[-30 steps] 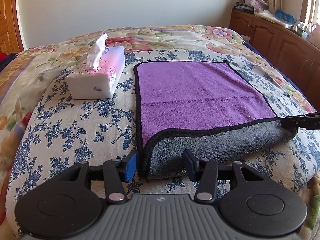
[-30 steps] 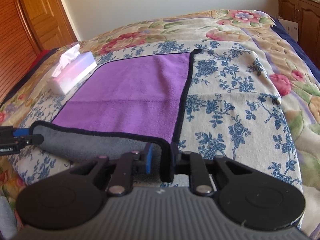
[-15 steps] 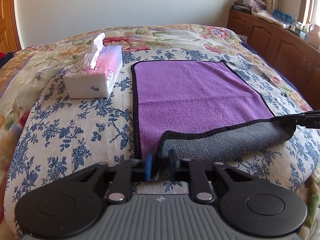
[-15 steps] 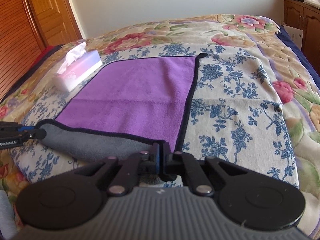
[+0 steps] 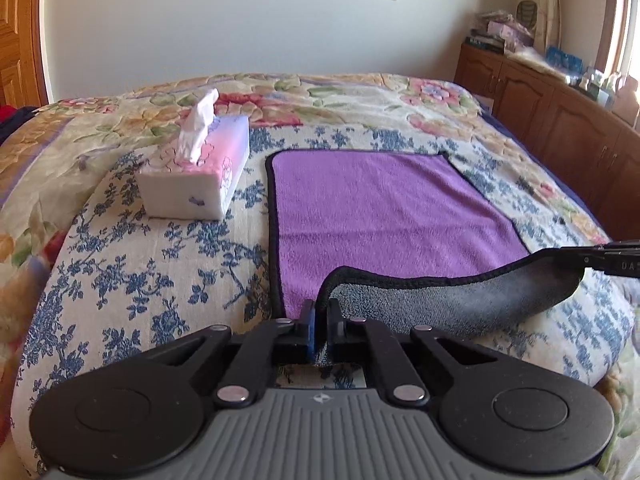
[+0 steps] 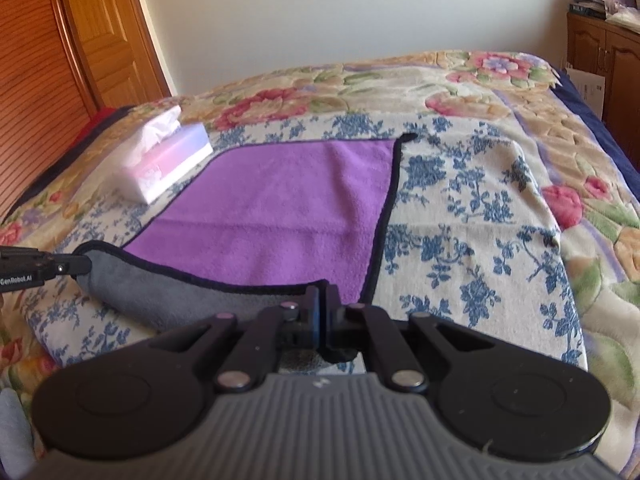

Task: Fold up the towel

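A purple towel (image 5: 384, 208) with a grey underside and black hem lies on the floral bedspread (image 5: 120, 280); it also shows in the right wrist view (image 6: 280, 208). Its near edge is lifted and turned over, grey side (image 5: 460, 300) showing. My left gripper (image 5: 320, 320) is shut on the towel's near left corner. My right gripper (image 6: 323, 312) is shut on the near right corner. Each gripper shows at the edge of the other's view, the right one (image 5: 600, 258) and the left one (image 6: 48, 266).
A white and pink tissue box (image 5: 200, 176) stands on the bed left of the towel. Wooden cabinets (image 5: 560, 128) with clutter line the right wall. A wooden door (image 6: 100, 32) is at the left.
My left gripper closed on the near left corner. Both grippers have lifted the near edge and carried it a little farther over the purple side.
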The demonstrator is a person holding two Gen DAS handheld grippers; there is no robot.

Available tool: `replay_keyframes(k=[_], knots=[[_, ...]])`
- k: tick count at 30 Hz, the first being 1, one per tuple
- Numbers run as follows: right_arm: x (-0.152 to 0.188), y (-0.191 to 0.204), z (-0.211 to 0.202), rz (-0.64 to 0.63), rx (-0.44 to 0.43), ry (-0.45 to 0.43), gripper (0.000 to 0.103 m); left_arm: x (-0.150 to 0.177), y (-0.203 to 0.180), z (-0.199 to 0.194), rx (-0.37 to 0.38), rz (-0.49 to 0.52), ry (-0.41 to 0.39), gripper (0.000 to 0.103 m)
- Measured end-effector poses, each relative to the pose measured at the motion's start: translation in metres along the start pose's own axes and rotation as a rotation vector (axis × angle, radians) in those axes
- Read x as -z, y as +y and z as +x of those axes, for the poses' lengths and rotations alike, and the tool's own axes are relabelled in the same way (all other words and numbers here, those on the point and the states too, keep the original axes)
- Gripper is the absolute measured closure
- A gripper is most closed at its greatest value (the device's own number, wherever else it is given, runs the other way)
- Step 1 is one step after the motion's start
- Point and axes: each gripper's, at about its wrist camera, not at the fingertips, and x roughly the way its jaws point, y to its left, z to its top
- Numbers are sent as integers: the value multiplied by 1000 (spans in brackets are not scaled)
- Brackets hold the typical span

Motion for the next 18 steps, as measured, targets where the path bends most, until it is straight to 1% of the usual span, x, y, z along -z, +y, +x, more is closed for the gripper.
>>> replay_keyframes(k=[6,12,18], knots=[[-8,1,-4,-9,1,-56,100,-14,-4,-6,2,4,-34,97],[-21,1,-4,-32,0,-90,100,-31,-7,-7,8,7,-78,98],[-32,-1,-3,-52,2,-113,100,-38,-6,-6,2,6,-98,98]])
